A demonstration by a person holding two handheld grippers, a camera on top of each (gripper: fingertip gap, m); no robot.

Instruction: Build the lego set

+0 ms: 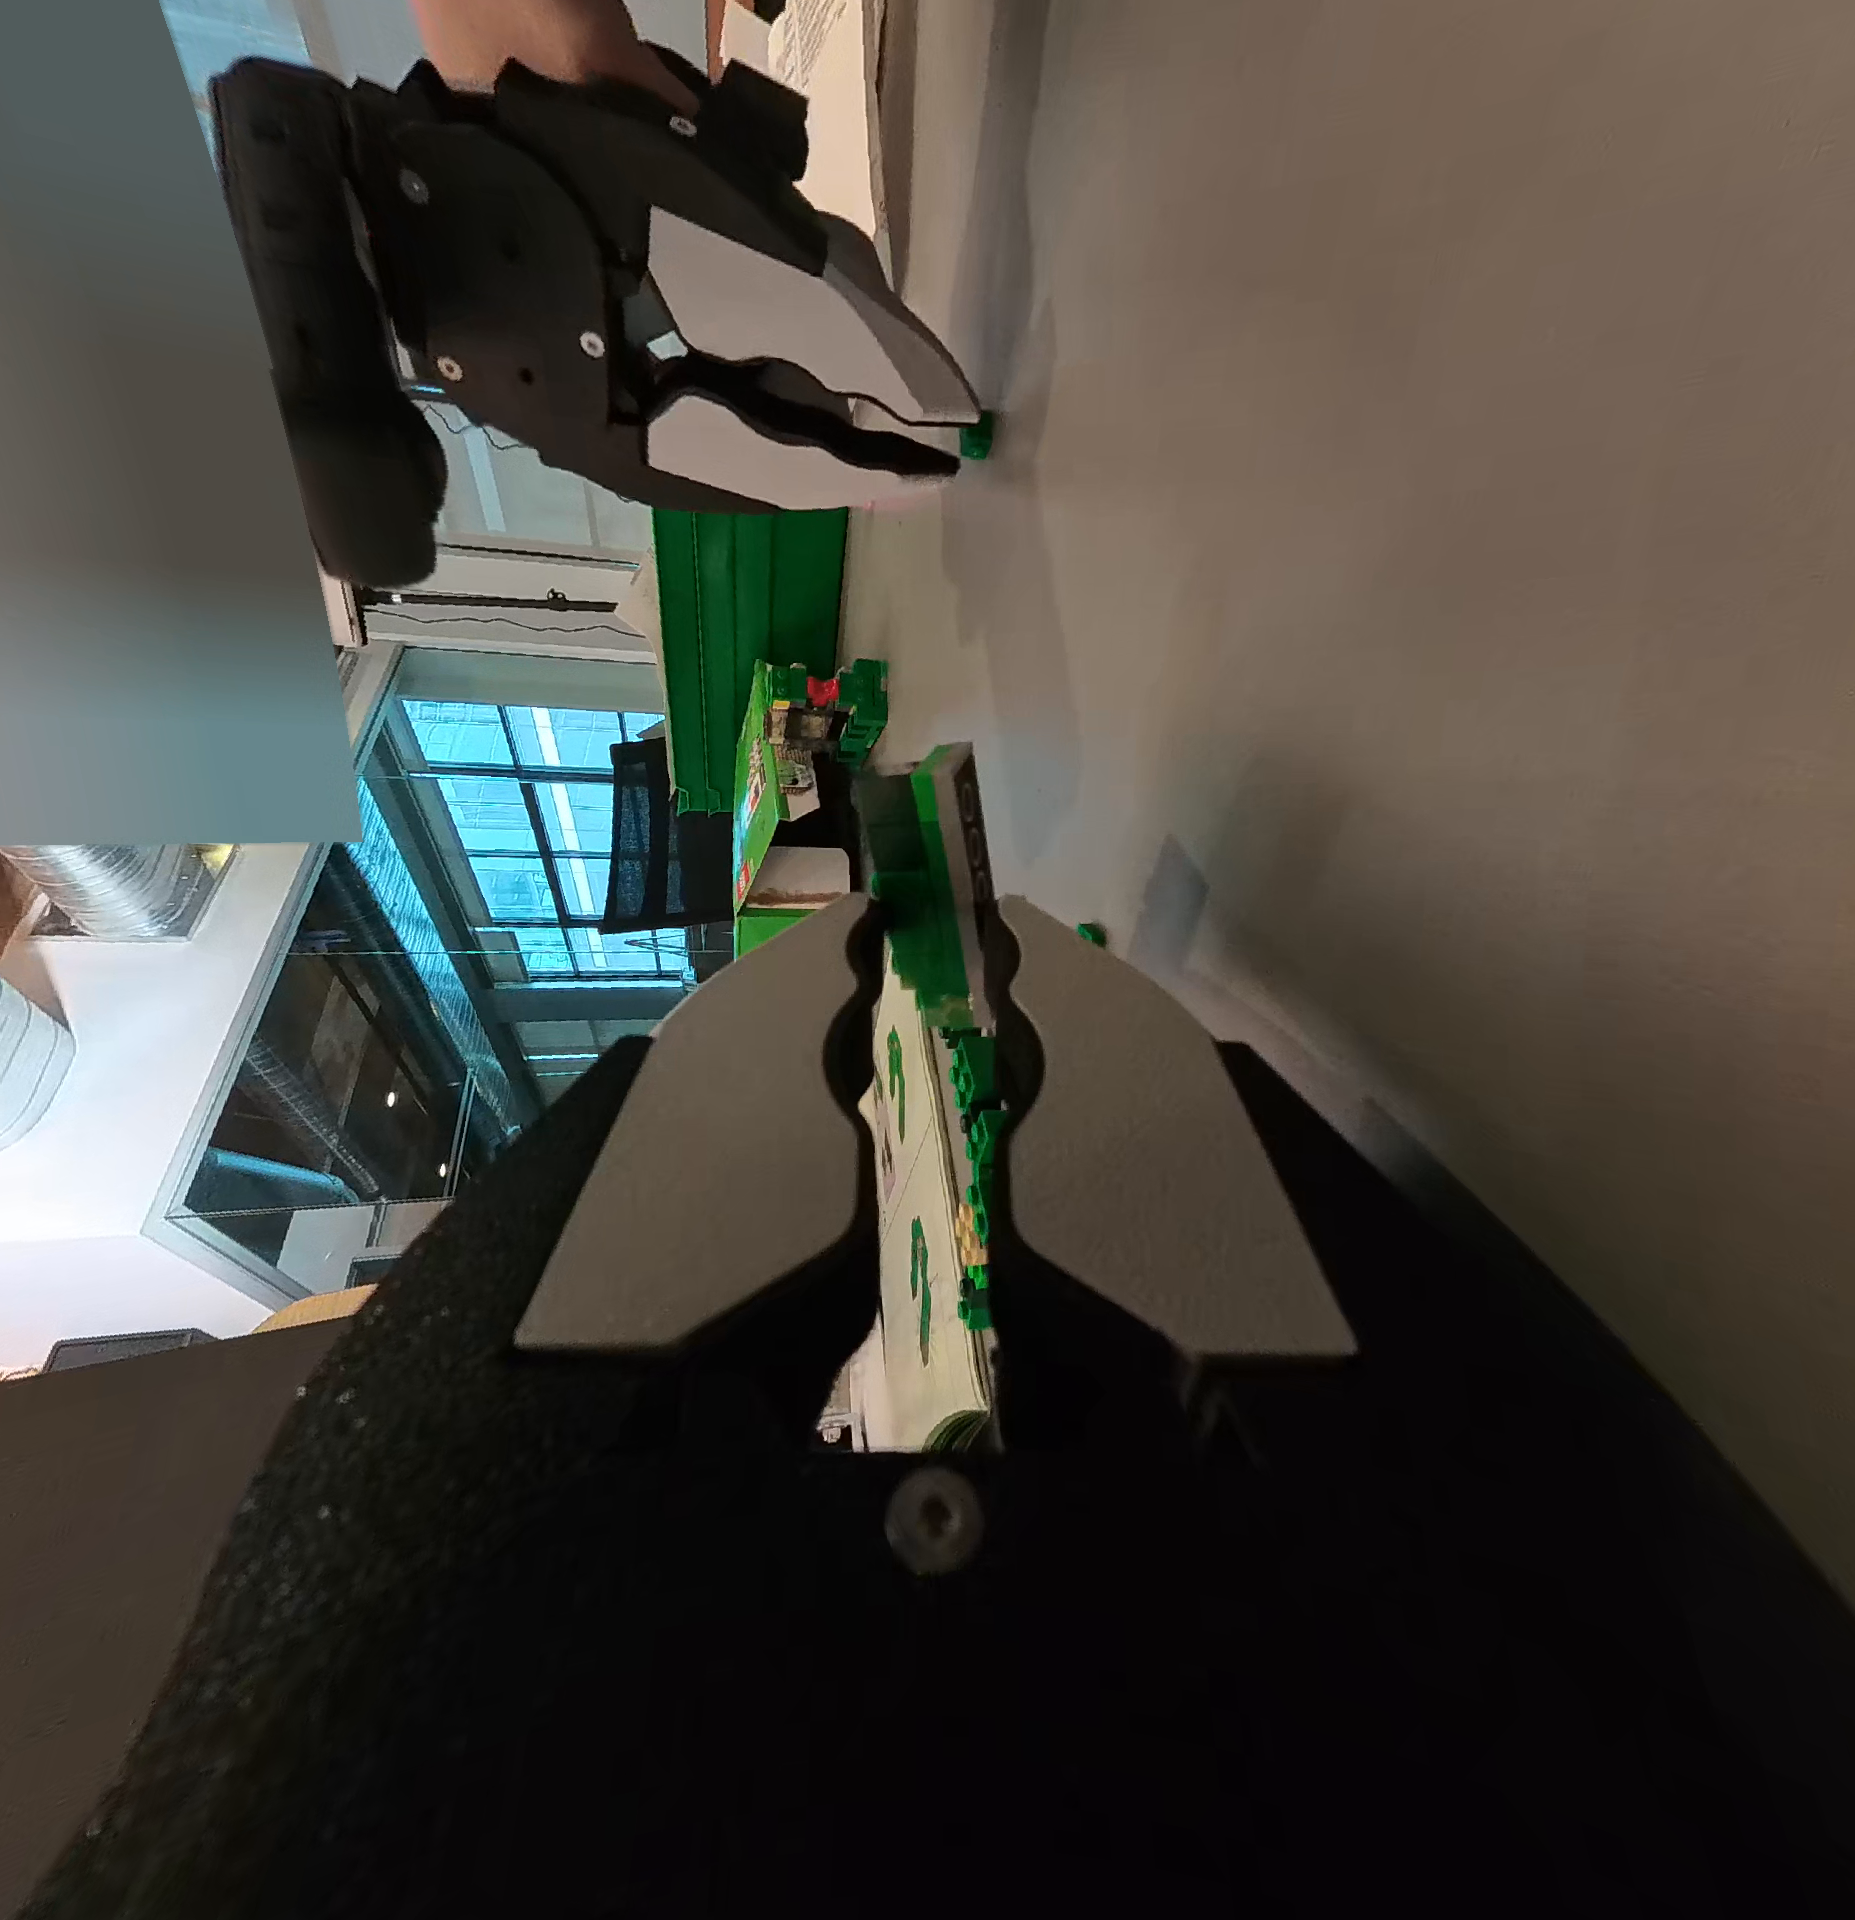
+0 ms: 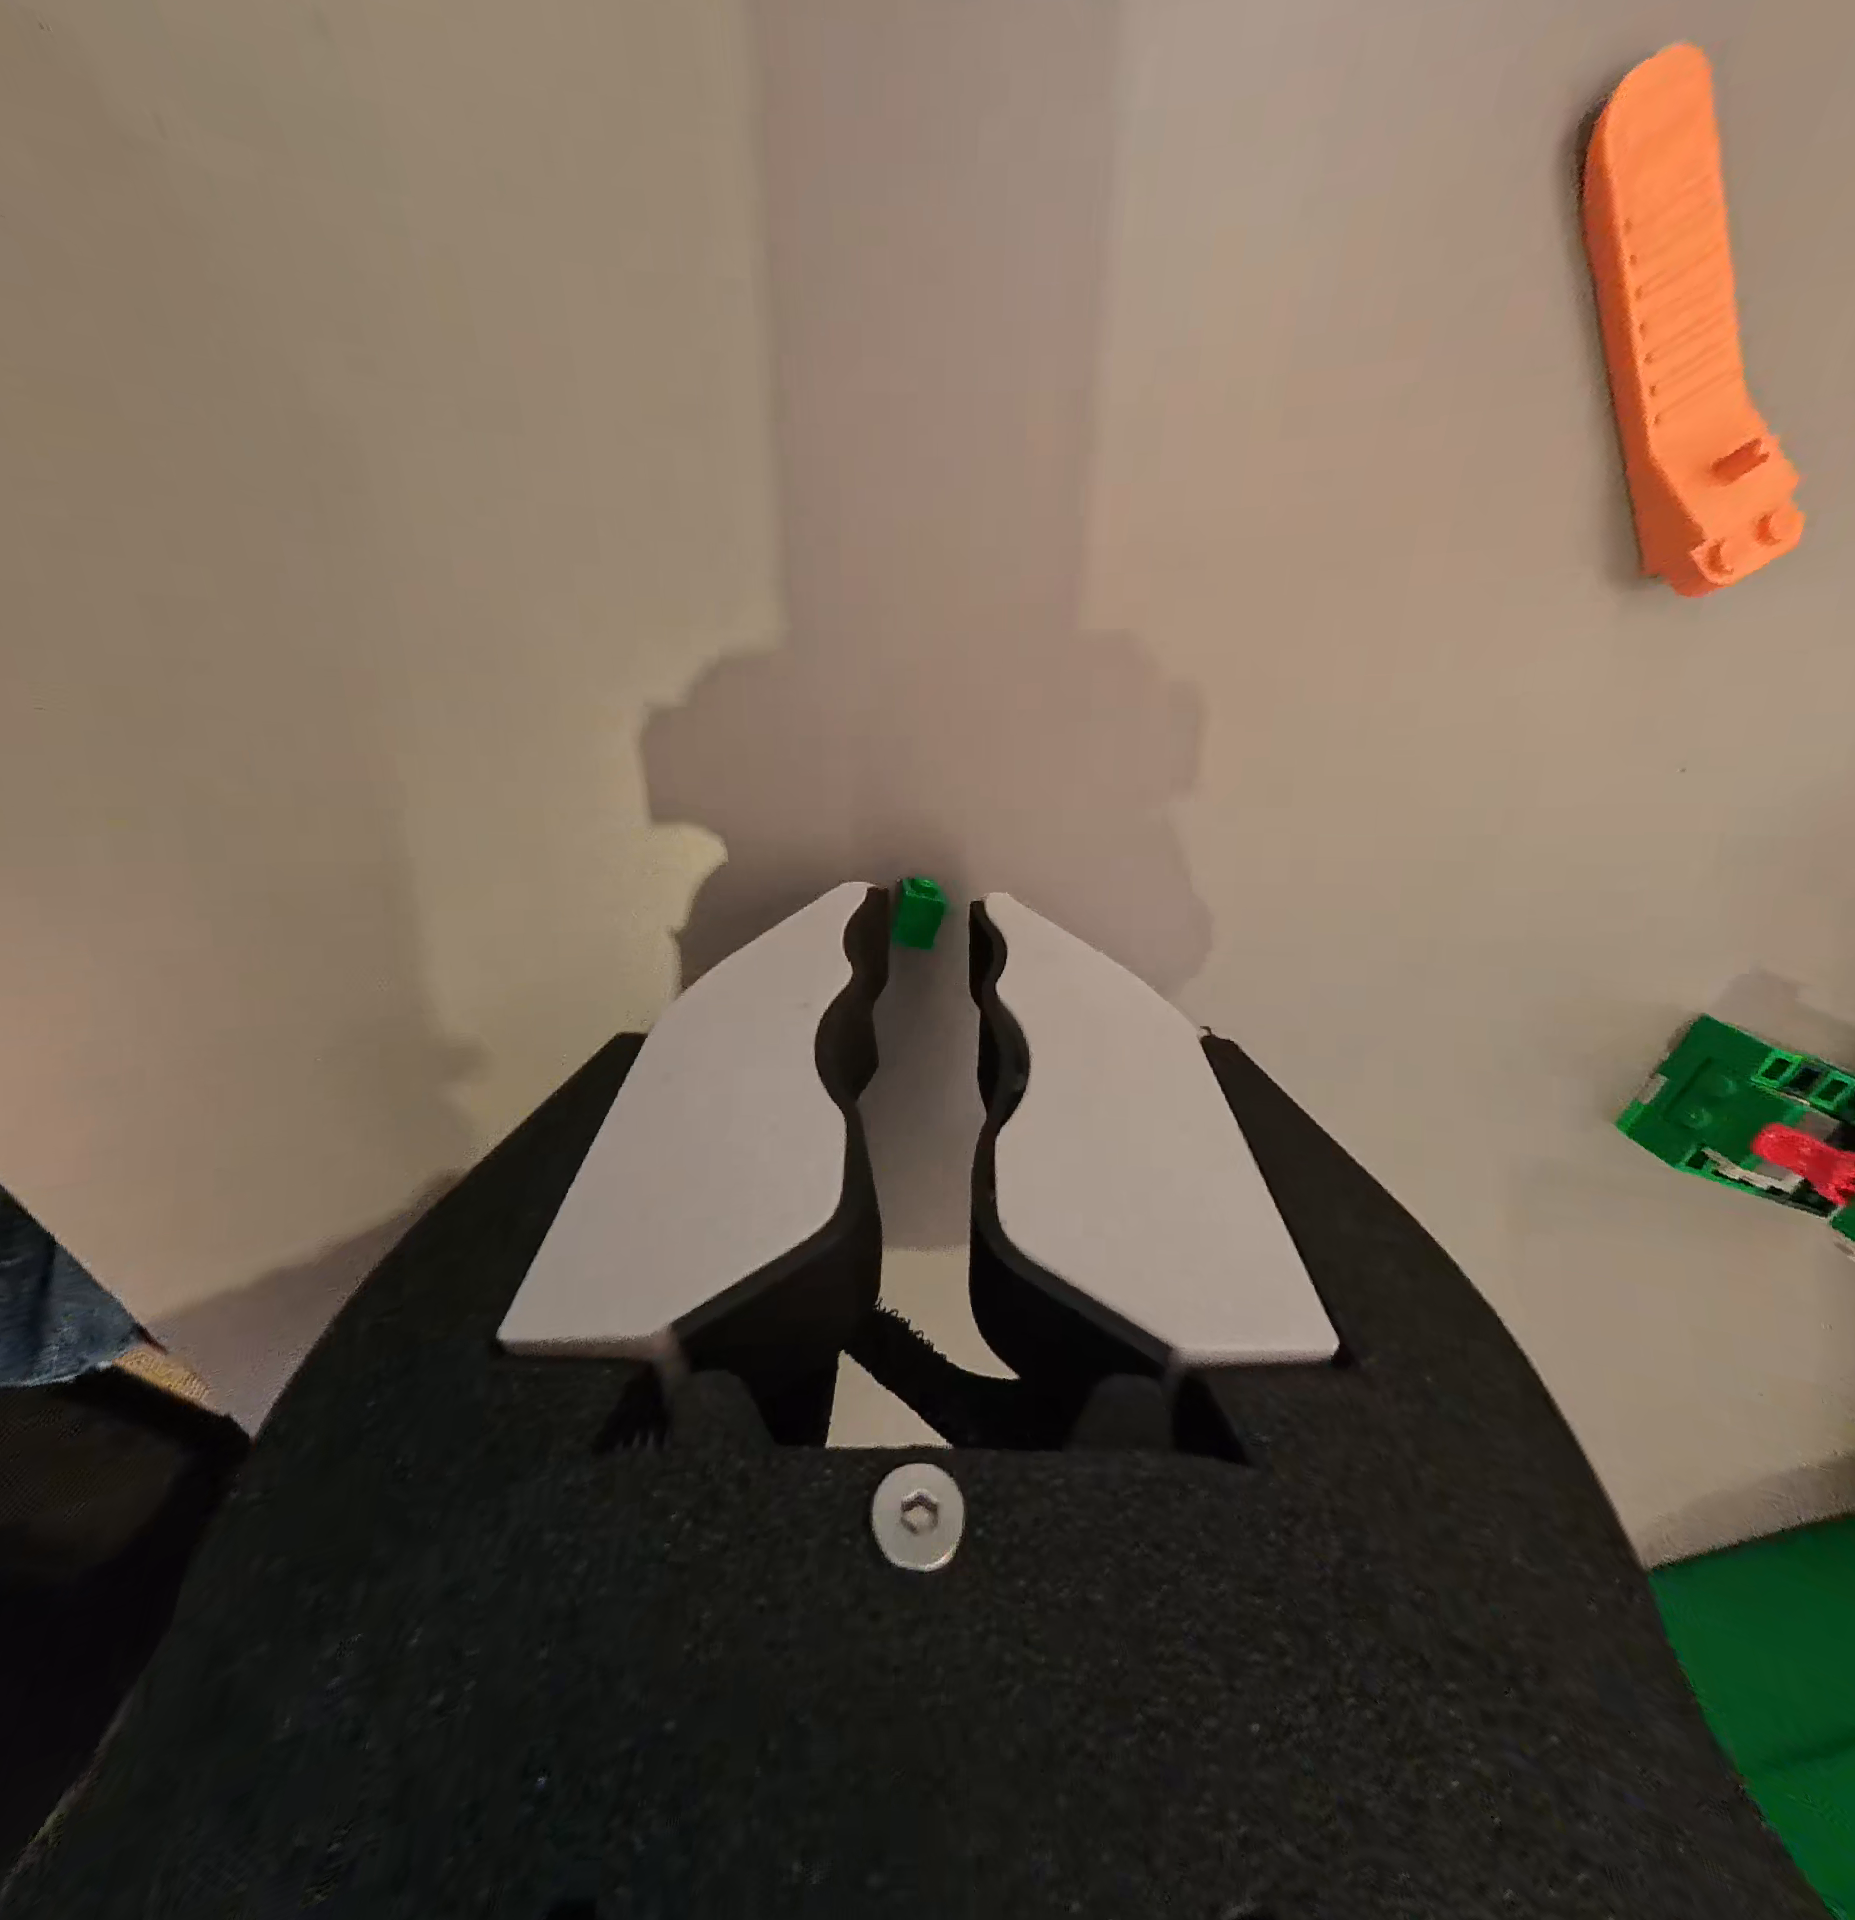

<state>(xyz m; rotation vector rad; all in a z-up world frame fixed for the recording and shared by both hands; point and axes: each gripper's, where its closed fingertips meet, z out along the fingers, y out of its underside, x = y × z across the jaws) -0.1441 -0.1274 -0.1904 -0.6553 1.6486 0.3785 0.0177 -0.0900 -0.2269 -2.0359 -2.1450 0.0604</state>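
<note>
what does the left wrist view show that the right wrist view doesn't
Only the left wrist view: the left gripper shut on a green and grey lego assembly, an instruction booklet beneath it, a green box, windows, and the right gripper's whole body.

Only the right wrist view: an orange brick separator lying on the table.

Both: the right gripper, open around a small green brick, and a green build with a red piece.

Glossy green plastic brick [image 2: 919, 913], ribbed matt orange plastic tool [image 2: 1687, 322], smooth matt tabletop [image 2: 383, 416]
</note>
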